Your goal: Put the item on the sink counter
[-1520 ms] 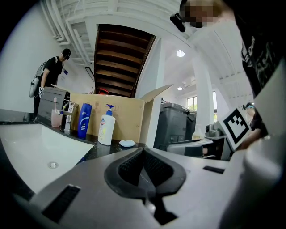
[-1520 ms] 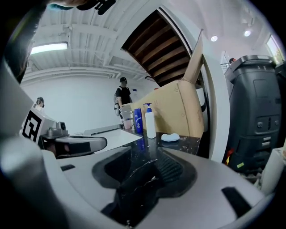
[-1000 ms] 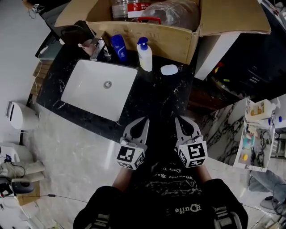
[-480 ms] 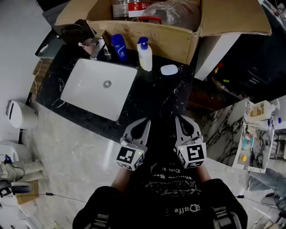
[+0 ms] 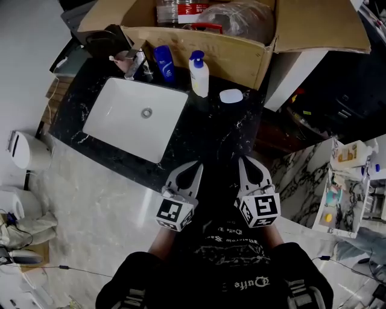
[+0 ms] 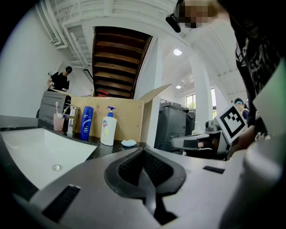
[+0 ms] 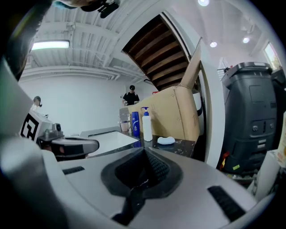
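The open cardboard box stands behind the basin, at the far edge of the black marble sink counter. It holds a clear bottle with a red label and a crumpled plastic bag, so it looks like the source of the items. The white basin is sunk into the left part of the counter.

On the near side of the basin, off the counter's front edge, the person holds both tools close to the body. The left gripper has its jaws pressed together with nothing between them, and the right gripper is closed and empty too.

Three things are on the counter. A white pump bottle stands upright behind the basin's right corner. A blue bottle stands just to its left, near the faucet. A pale soap bar lies to the right of the basin.

Which of these is the task's item cannot be told. Nothing is being carried, so either a placement is finished or the next reach into the box has not begun.
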The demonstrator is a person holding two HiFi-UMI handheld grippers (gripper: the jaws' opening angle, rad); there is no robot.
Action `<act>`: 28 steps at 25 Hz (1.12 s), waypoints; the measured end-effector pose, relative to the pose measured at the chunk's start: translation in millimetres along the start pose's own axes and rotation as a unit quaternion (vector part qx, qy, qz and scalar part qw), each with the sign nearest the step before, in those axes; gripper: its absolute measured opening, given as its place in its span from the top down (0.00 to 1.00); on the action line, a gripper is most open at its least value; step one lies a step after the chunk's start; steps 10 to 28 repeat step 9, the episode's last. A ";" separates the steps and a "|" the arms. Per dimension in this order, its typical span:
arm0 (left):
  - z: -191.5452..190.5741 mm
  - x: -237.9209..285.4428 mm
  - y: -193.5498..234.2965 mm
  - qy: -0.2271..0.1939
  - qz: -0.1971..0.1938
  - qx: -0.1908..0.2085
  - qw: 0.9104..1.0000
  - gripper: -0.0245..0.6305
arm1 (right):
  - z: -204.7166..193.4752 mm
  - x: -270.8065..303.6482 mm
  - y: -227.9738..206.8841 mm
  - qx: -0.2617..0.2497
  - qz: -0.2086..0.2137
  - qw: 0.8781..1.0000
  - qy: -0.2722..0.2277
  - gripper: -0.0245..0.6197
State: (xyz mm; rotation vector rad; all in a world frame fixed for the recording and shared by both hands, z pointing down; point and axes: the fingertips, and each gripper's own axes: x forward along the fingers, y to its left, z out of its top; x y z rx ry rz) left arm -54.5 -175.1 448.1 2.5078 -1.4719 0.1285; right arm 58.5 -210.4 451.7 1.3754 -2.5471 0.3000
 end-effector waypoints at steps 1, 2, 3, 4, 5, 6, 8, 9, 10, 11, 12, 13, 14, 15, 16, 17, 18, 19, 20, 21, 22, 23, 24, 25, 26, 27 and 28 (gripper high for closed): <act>0.0 0.1 0.1 0.001 -0.001 0.000 1.000 0.95 | 0.8 0.6 -1.1 0.007 -0.001 1.000 -0.002 0.96; -0.1 0.6 0.0 0.001 -0.002 -0.001 1.000 0.95 | 1.5 1.2 -2.1 0.007 -0.003 1.000 -0.004 0.96; -0.2 1.5 -0.6 -0.001 -0.004 -0.003 1.000 0.95 | 2.0 1.6 -3.0 0.004 -0.004 1.000 -0.005 0.96; 0.0 2.4 -1.6 -0.002 -0.005 -0.005 1.000 0.95 | 2.5 1.9 -3.6 0.002 -0.006 1.000 -0.005 0.96; 0.5 3.2 -2.7 -0.004 -0.006 -0.006 1.000 0.95 | 3.1 2.1 -4.0 0.001 -0.007 1.000 -0.006 0.96; 1.3 3.7 -3.8 -0.006 -0.006 -0.006 1.000 0.95 | 3.8 2.4 -4.2 0.001 -0.008 1.000 -0.007 0.96; 2.6 4.5 -6.1 -0.007 -0.008 -0.005 1.000 0.95 | 5.3 3.0 -4.2 0.001 -0.009 1.000 -0.010 0.96; 3.1 4.9 -7.3 -0.007 -0.009 -0.004 1.000 0.95 | 6.0 3.3 -4.3 0.000 -0.010 1.000 -0.011 0.96; 3.1 4.9 -7.3 -0.007 -0.009 -0.004 1.000 0.95 | 6.0 3.3 -4.3 0.000 -0.010 1.000 -0.011 0.96; 3.1 4.9 -7.3 -0.007 -0.009 -0.004 1.000 0.95 | 6.0 3.3 -4.3 0.000 -0.010 1.000 -0.011 0.96; 3.1 4.9 -7.3 -0.007 -0.009 -0.004 1.000 0.95 | 6.0 3.3 -4.3 0.000 -0.010 1.000 -0.011 0.96; 3.1 4.9 -7.3 -0.007 -0.009 -0.004 1.000 0.95 | 6.0 3.3 -4.3 0.000 -0.010 1.000 -0.011 0.96; 3.1 4.9 -7.3 -0.007 -0.009 -0.004 1.000 0.95 | 6.0 3.3 -4.3 0.000 -0.010 1.000 -0.011 0.96; 3.1 4.9 -7.3 -0.007 -0.009 -0.004 1.000 0.95 | 6.0 3.3 -4.3 0.000 -0.010 1.000 -0.011 0.96; 3.1 4.9 -7.3 -0.007 -0.009 -0.004 1.000 0.95 | 6.0 3.3 -4.3 0.000 -0.010 1.000 -0.011 0.96; 3.1 4.9 -7.3 -0.007 -0.009 -0.004 1.000 0.95 | 6.0 3.3 -4.3 0.000 -0.010 1.000 -0.011 0.96; 3.1 4.9 -7.3 -0.007 -0.009 -0.004 1.000 0.95 | 6.0 3.3 -4.3 0.000 -0.010 1.000 -0.011 0.96; 3.1 4.9 -7.3 -0.007 -0.009 -0.004 1.000 0.95 | 6.0 3.3 -4.3 0.000 -0.010 1.000 -0.011 0.96; 3.1 4.9 -7.3 -0.007 -0.009 -0.004 1.000 0.95 | 6.0 3.3 -4.3 0.000 -0.010 1.000 -0.011 0.96; 3.1 4.9 -7.3 -0.007 -0.009 -0.004 1.000 0.95 | 6.0 3.3 -4.3 0.000 -0.010 1.000 -0.011 0.96; 3.1 4.9 -7.3 -0.007 -0.009 -0.004 1.000 0.95 | 6.0 3.3 -4.3 0.000 -0.010 1.000 -0.011 0.96; 3.1 4.9 -7.3 -0.007 -0.009 -0.004 1.000 0.95 | 6.0 3.3 -4.3 0.000 -0.010 1.000 -0.011 0.96; 3.1 4.9 -7.3 -0.007 -0.009 -0.004 1.000 0.95 | 6.0 3.3 -4.3 0.000 -0.010 1.000 -0.011 0.96; 3.1 4.9 -7.3 -0.007 -0.009 -0.004 1.000 0.95 | 6.0 3.3 -4.3 0.000 -0.010 1.000 -0.011 0.96; 3.1 4.9 -7.3 -0.007 -0.009 -0.004 1.000 0.95 | 6.0 3.3 -4.3 0.000 -0.010 1.000 -0.011 0.96; 3.1 4.9 -7.3 -0.007 -0.009 -0.004 1.000 0.95 | 6.0 3.3 -4.3 0.000 -0.010 1.000 -0.011 0.96; 3.1 4.9 -7.3 -0.007 -0.009 -0.004 1.000 0.95 | 6.0 3.3 -4.3 0.000 -0.010 1.000 -0.011 0.96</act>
